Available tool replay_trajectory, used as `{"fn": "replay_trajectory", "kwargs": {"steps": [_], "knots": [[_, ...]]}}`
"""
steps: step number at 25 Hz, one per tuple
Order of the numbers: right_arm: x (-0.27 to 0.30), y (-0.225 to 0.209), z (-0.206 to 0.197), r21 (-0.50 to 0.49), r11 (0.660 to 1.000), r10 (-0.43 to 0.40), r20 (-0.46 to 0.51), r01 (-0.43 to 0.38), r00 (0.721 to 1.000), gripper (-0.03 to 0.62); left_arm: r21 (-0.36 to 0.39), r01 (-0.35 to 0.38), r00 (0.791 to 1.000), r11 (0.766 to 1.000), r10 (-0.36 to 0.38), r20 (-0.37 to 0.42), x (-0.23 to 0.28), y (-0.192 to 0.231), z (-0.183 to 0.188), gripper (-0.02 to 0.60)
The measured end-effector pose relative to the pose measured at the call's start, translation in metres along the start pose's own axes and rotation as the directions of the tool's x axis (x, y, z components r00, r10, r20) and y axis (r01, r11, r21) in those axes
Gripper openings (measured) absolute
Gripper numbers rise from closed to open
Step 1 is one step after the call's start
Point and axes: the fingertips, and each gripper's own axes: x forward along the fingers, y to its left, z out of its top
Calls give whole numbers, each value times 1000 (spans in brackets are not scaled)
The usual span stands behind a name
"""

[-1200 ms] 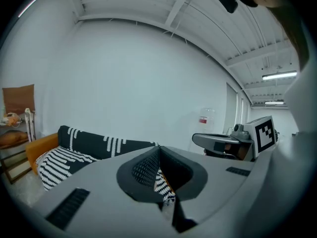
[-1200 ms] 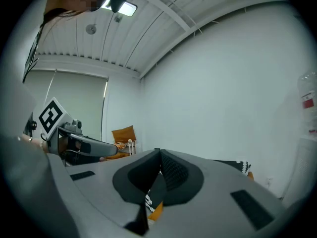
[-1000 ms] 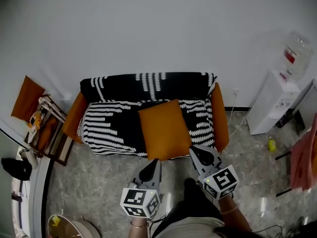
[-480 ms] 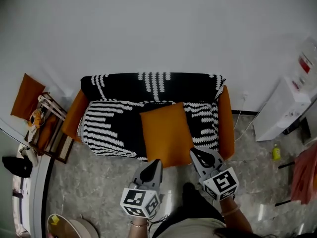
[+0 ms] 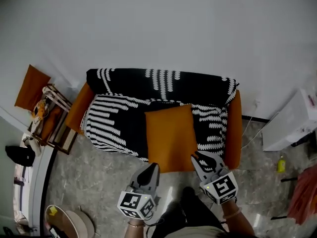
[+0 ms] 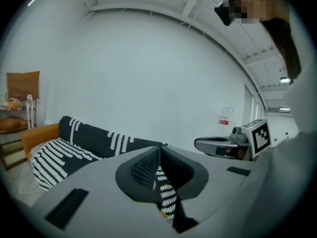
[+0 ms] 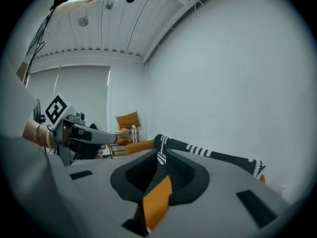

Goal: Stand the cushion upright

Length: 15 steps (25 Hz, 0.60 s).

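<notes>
We see one sofa (image 5: 234,133) against the wall (image 5: 158,29). Its two orange armrests show at either end, and one black-and-white striped throw (image 5: 114,128) is draped over its back and seat. One orange cushion (image 5: 171,138) lies flat on the seat, right of middle, with its near edge at the seat's front. It is not upright.

We hold two tools, both at 6 o'clock in the head view, above the floor (image 5: 89,182) in front of the sofa. The left tool (image 5: 152,166) is at the cushion's 7 o'clock corner. Its jaws are pressed together with nothing between them, and only a sliver of throw shows beyond them. The right tool (image 5: 197,157) is at the cushion's 5 o'clock corner. Its jaws have just been opening and stand slightly apart; the cushion's orange shows through the gap, but the pads do not press on it. We count two marker cubes, a left cube (image 5: 133,205) and a right cube (image 5: 220,186).

At 9 o'clock from the sofa stands one small rack (image 5: 58,99), with one orange pad (image 5: 30,86) leaning beside it. At 3 o'clock we see one white water dispenser (image 5: 292,128) and one yellow bottle (image 5: 281,163) on the floor.
</notes>
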Motion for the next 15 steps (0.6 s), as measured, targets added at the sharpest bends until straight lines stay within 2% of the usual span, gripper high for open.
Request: {"fn": "replay_trajectory", "kwargs": {"steps": [5,15], "knots": [[28,-21,-21,4,1000,8,-14,-8,1000,65,0,-30,999,1000,29,-20,15,31,-14,36],[78,-39,-74,-29,1000,6,-97,-9,995,83,-21,-30,996,999,28,-89,50,95,-60,73]]}}
